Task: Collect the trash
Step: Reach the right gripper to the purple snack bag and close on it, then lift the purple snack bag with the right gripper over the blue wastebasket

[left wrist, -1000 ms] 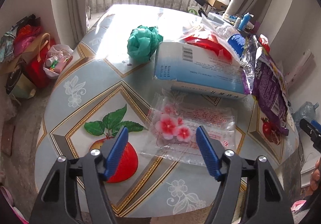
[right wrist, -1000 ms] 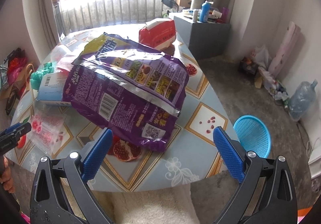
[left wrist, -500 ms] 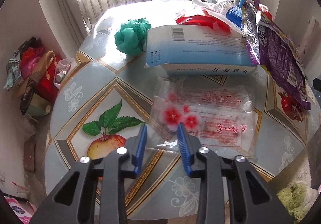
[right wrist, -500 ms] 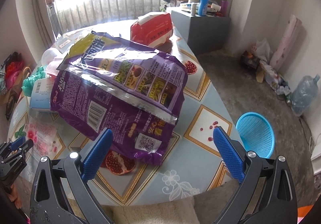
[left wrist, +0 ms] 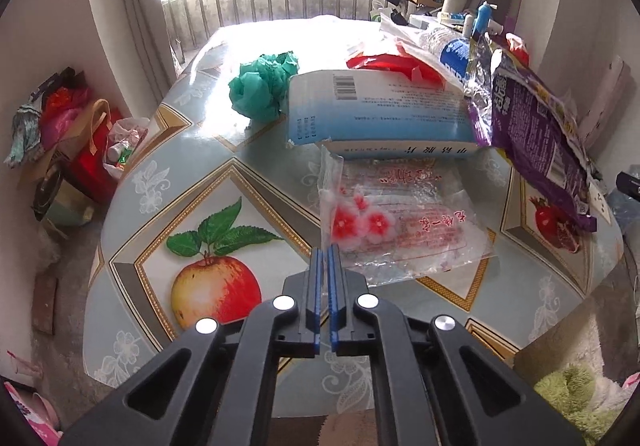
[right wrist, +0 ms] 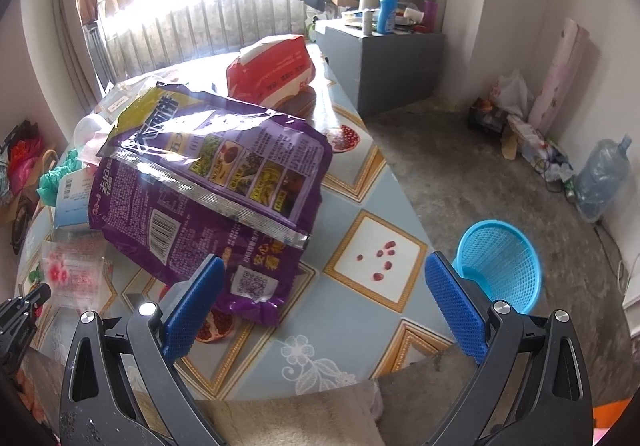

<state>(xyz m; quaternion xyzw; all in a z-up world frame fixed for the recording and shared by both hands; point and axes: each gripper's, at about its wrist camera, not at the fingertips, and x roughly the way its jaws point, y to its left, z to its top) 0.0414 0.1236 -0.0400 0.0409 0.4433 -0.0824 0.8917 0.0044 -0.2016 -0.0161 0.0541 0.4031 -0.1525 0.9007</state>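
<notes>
Two risks stand out for the left gripper (left wrist: 325,252), whose jaws are clenched at the near corner of the clear flower-printed wrapper (left wrist: 394,222): whether the thin film is really pinched cannot be told, so it may slip free on lifting, or drag against the blue-and-white box (left wrist: 380,114) just beyond it. That wrapper lies flat on the fruit-patterned table (left wrist: 208,174), between the box and the table's near edge. Both grippers slant down towards the table, and the right gripper (right wrist: 324,296) hangs released, jaws wide, over the near end of the purple snack bag (right wrist: 212,182), well away from the blue basket (right wrist: 500,262) on the floor.
</notes>
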